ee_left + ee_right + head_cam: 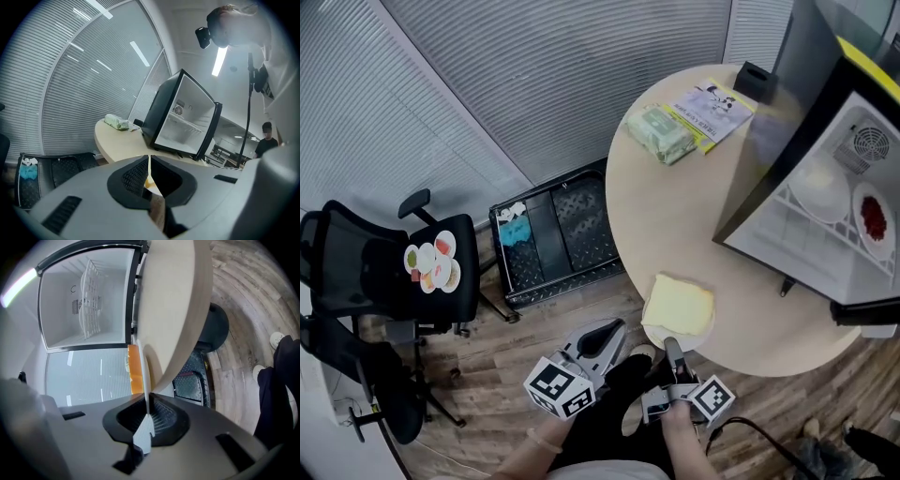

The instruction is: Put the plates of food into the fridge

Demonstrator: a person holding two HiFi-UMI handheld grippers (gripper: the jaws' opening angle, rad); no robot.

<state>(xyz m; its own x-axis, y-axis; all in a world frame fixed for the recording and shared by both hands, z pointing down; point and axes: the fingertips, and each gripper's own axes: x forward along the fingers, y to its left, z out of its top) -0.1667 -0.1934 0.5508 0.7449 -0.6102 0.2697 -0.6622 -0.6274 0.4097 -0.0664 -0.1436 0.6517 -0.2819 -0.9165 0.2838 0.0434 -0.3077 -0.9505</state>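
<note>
A white plate (660, 331) with a pale yellow slab of food (680, 306) lies at the near edge of the round table (675, 216). My right gripper (673, 345) is shut on its rim. In the right gripper view, which is rolled sideways, the thin white rim (146, 380) runs between the pads and the orange-yellow food (135, 371) lies beside it. My left gripper (614, 330) hangs just left of the plate, below the table edge, shut and holding nothing (149, 171). The fridge (825, 187) stands open at the right with two plates on its shelf. Another plate of colourful food (431, 262) rests on a black chair.
A green packet (661, 131), a leaflet (712, 108) and a small black box (755, 80) lie at the table's far side. A black crate (553, 234) sits on the wooden floor between the chair and the table. Blinds cover the wall behind.
</note>
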